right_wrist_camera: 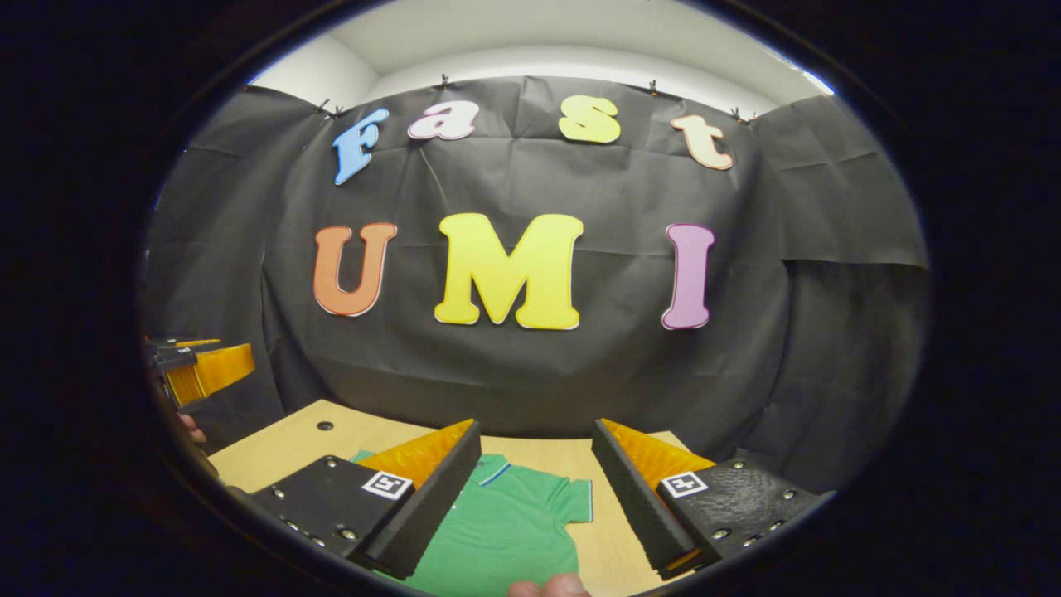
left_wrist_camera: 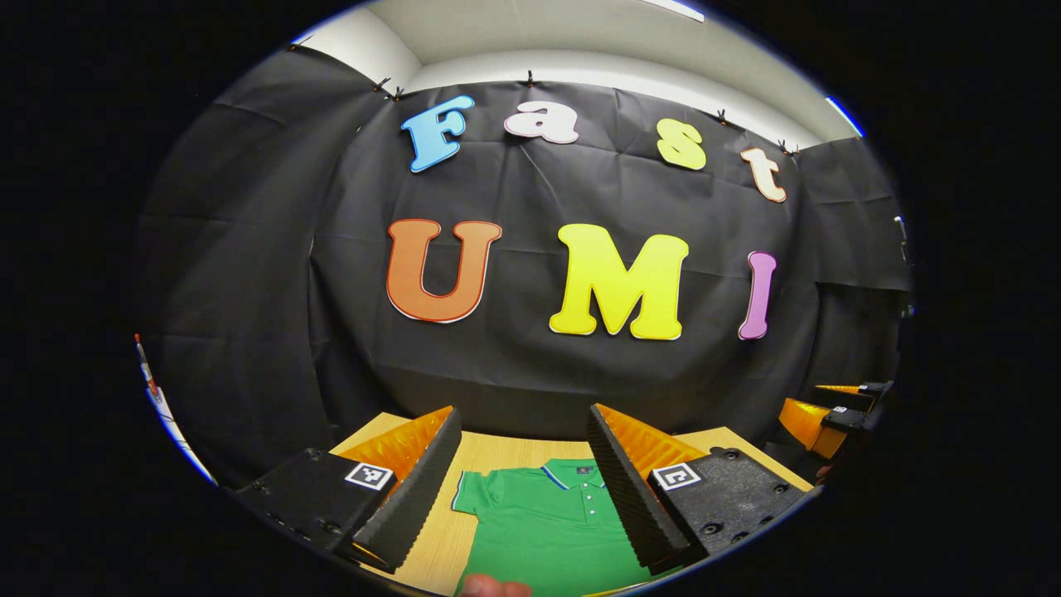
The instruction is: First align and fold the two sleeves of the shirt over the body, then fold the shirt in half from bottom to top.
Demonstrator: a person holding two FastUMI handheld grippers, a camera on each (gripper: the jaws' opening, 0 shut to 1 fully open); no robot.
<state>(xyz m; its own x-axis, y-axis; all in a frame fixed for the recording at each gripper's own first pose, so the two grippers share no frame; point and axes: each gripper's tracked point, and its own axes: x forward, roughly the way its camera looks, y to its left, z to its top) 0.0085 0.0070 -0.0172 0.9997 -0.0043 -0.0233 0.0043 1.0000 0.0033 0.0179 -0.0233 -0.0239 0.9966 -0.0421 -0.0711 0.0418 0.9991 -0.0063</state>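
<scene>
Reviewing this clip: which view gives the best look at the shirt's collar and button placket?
The left gripper view. There the green shirt lies flat on the table between the open left gripper, with its collar and buttons visible. In the right gripper view, the shirt shows one sleeve and a collar edge, and the right gripper finger hides the placket.

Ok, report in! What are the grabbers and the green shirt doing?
Left gripper open, above the table. Right gripper open, too. Green shirt flat, sleeves unfolded. Nothing in the way.
</scene>
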